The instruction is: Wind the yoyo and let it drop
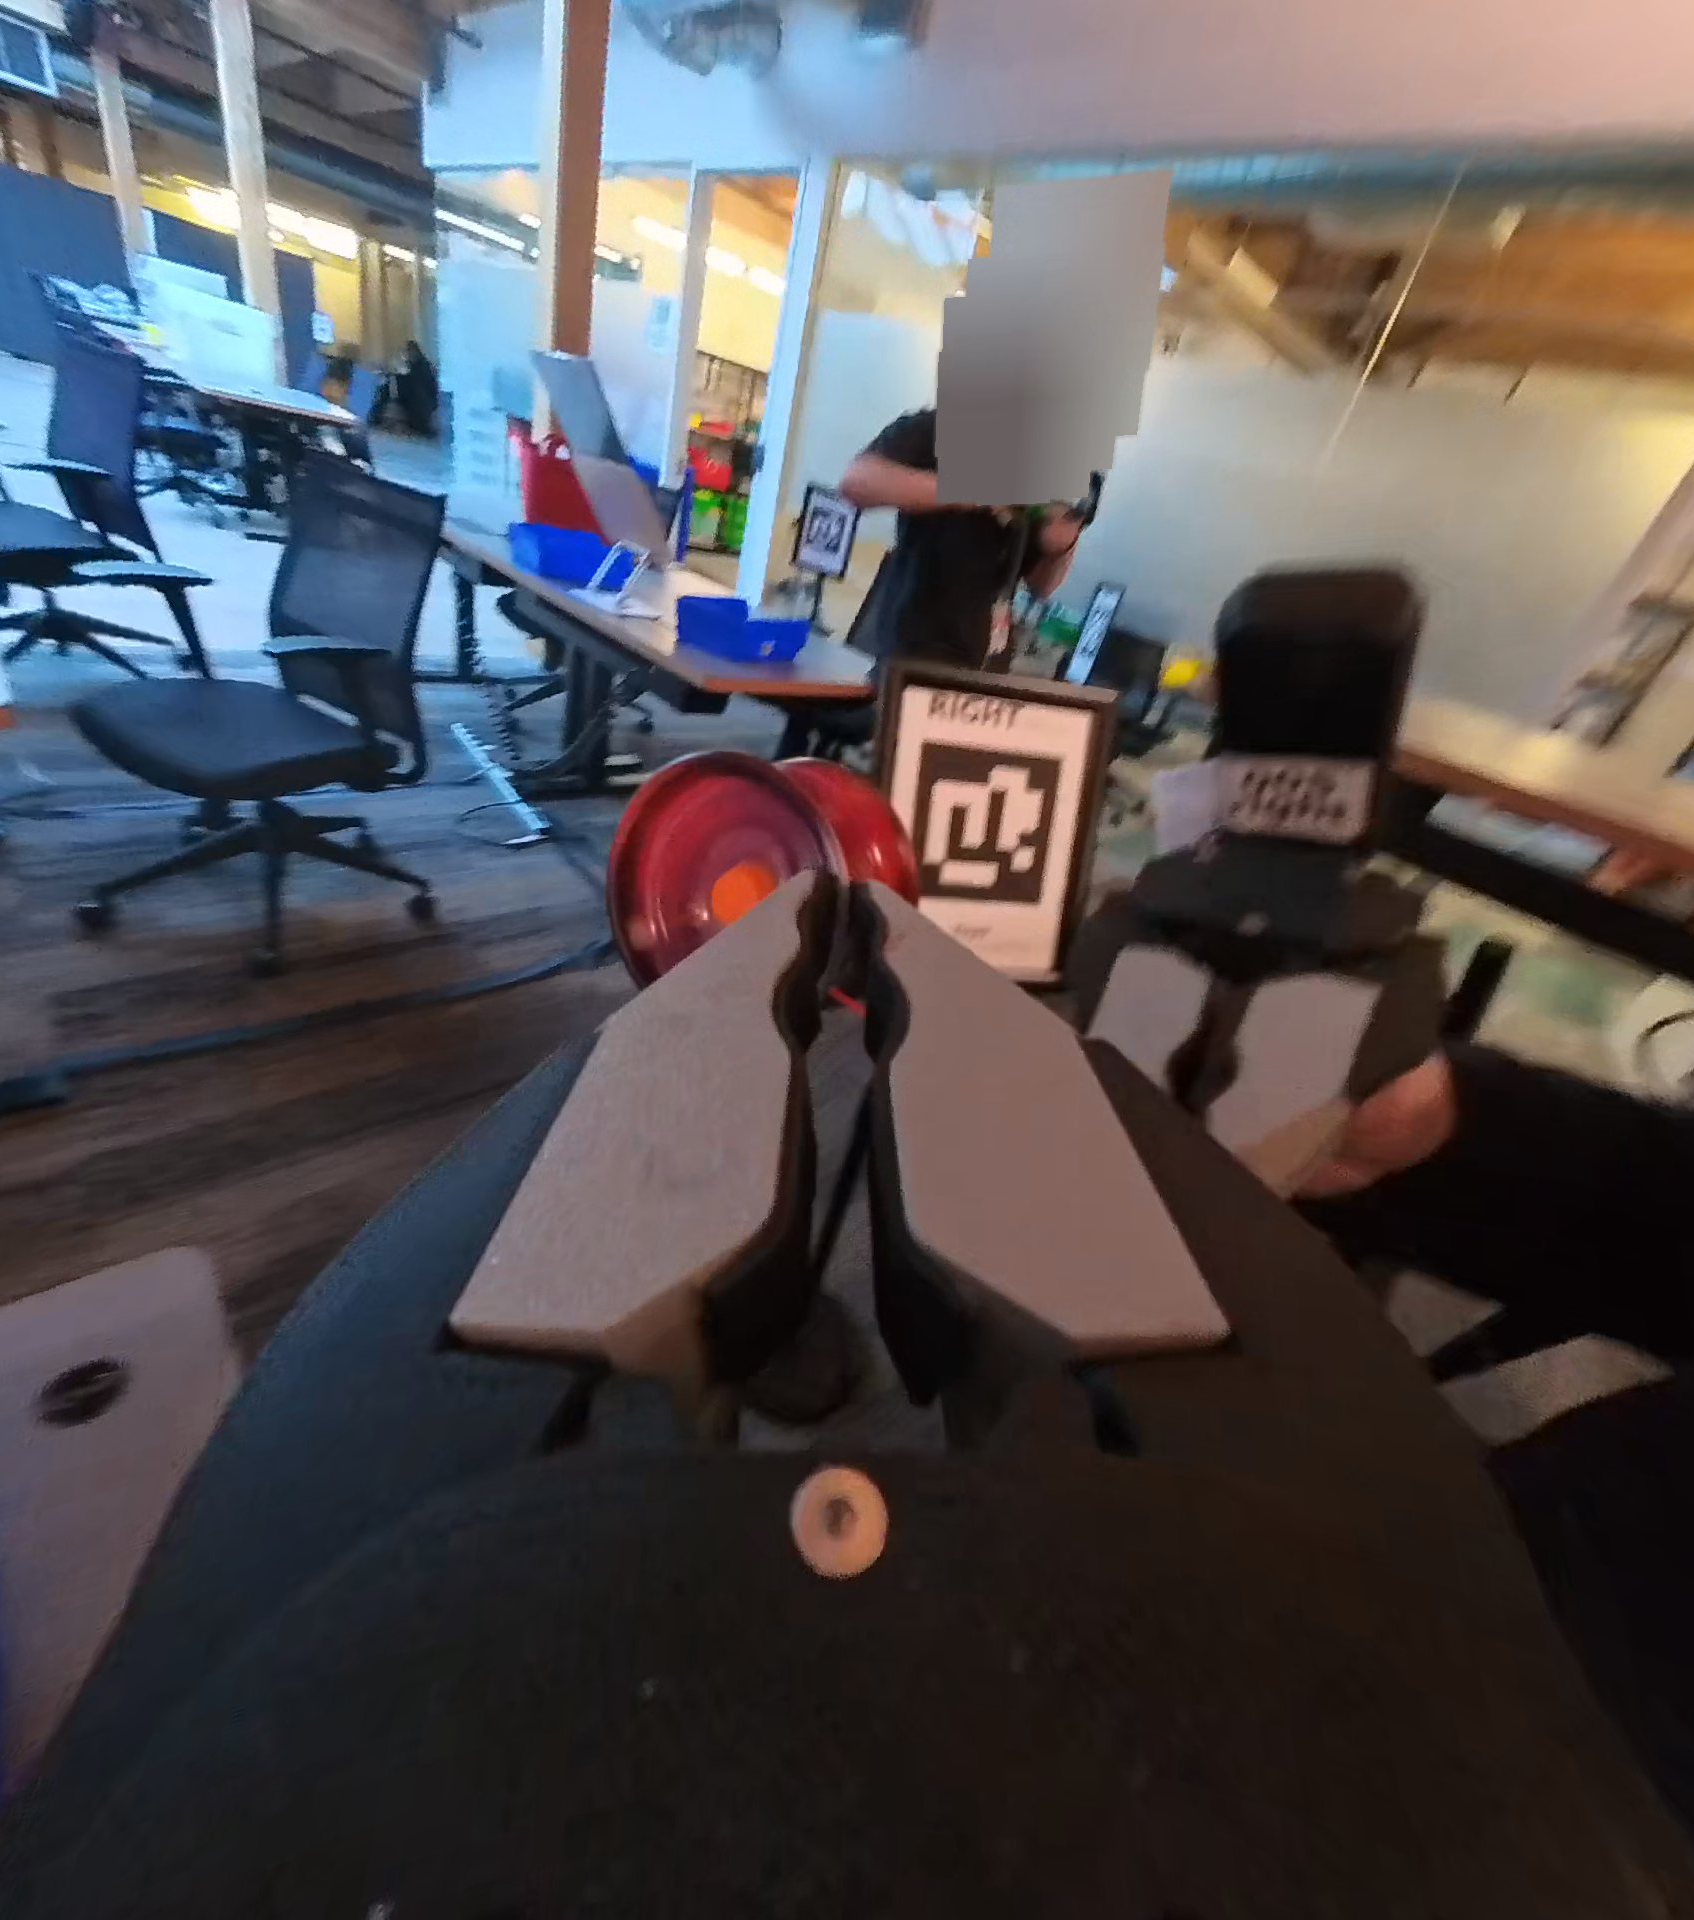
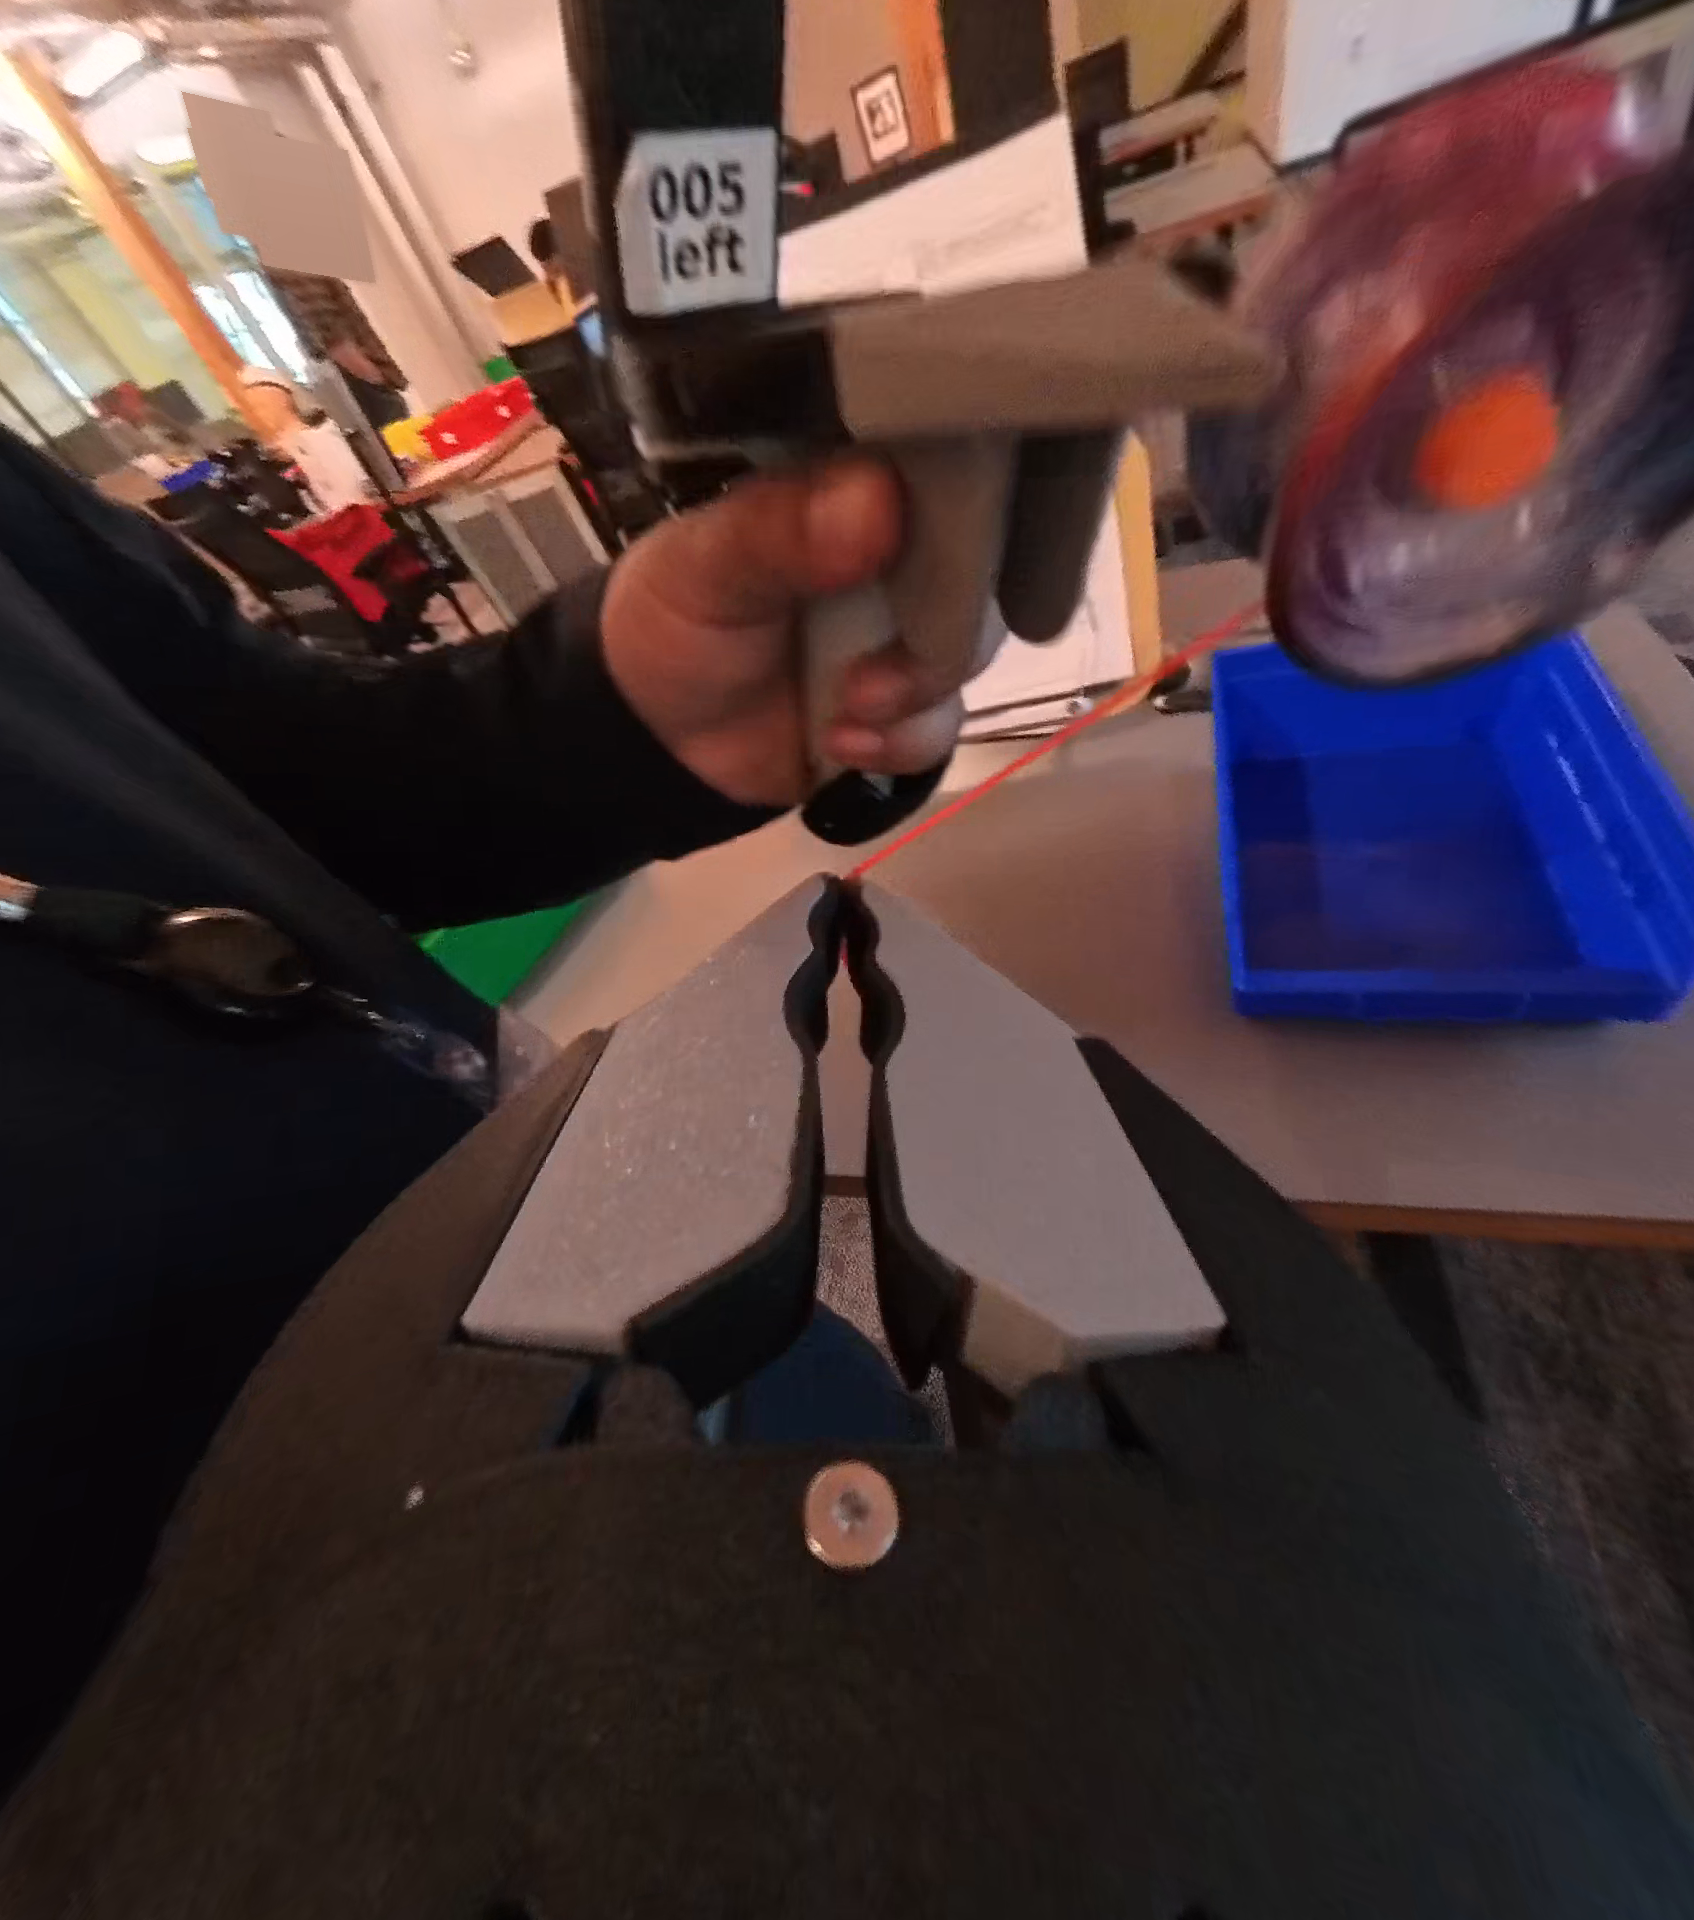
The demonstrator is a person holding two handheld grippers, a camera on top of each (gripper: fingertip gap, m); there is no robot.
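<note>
**Operator:** Left wrist view has the red yoyo (image 1: 718, 862) right at my left gripper (image 1: 848, 904) tips. The two fingers (image 1: 718, 1039) are drawn close together and reach into the groove between the yoyo's halves, so I read that as a clamp on the axle region. The contact itself is hidden behind the tips, so that's a judgement.

**Observer:** And the other hand?

**Operator:** My right gripper (image 2: 841, 894) is closed on the red string (image 2: 1051, 758). The string runs taut from its pinched tips up to the yoyo (image 2: 1508, 416), which is held in the air above the blue bin (image 2: 1445, 987) on the grey table (image 2: 1134, 1091). So we're mid-wind, I think: one hand fixes the yoyo, the other feeds the string.

**Observer:** What makes the winding go well from here?

**Operator:** Keep the string under light tension and lead it straight into the groove, in plane with the gap. If I let it drift sideways, it will likely ride over a rim rather than lay on the axle. I'd also circle the right gripper around the yoyo and not twist the left one, since the left fingers occupy part of the groove.

**Observer:** Risk there?

**Operator:** Wrapping over my own fingertips. I'd pass the string clear of them each turn, and hold the right pinch firm so the thin string can't slide out.

**Observer:** And the drop?

**Operator:** Only once it's wound, over open space beside the table, with the right grip kept on the string.
</note>
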